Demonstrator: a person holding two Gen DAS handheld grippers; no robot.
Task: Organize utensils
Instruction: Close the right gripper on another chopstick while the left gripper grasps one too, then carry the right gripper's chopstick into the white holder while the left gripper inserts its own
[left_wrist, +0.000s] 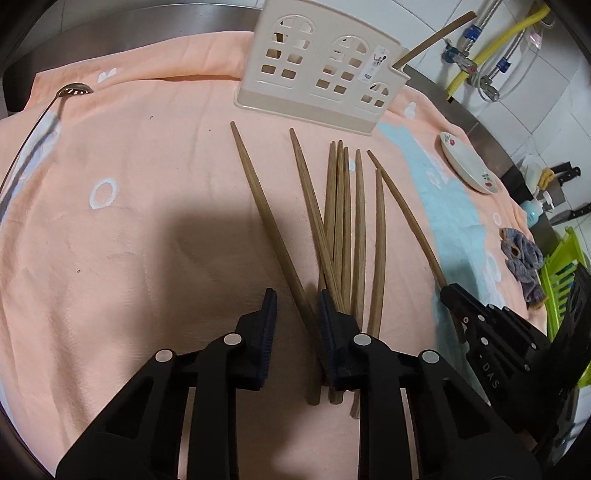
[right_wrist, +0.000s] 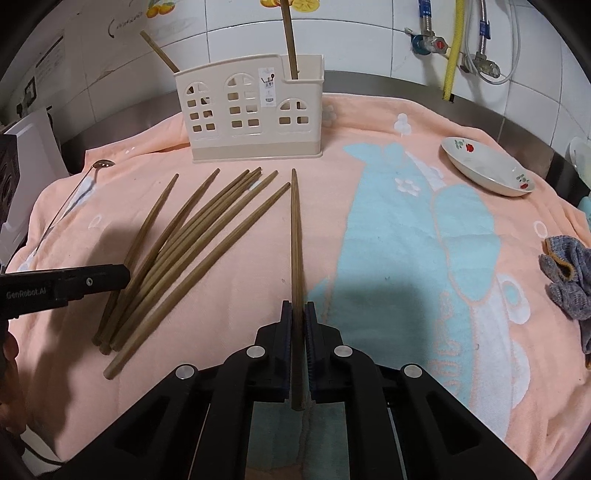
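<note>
Two black two-finger grippers nearest, low over a peach terry towel with a pale blue whale pattern. On the right gripper: pads clenched on one brown wooden chopstick, gripped near its thick end, thin tip pointing away toward the holder, butt end poking back between the fingers. On the left gripper: jaws parted a little, straddling the thick part of another chopstick lying flat on the towel, with a clear gap at the left pad and nothing gripped. Whether the right pad touches the neighbouring sticks: hard to judge. Just beside, a fanned heap of loose chopsticks, crossing at their thick ends, exact count muddled by overlap. Farther back, a cream plastic utensil holder with house-window cut-outs, upright on the towel. Inside it, a leaning chopstick slanting out at the left end and a near-upright chopstick at the right end, top cut off by the frame; inner compartments not discernible. Off left, a slotted metal spoon, handle partly lost in shadow. Off right, a shallow white dish with red flowers on the towel, and a crumpled grey knitted cloth, cut off at the edge.
</note>
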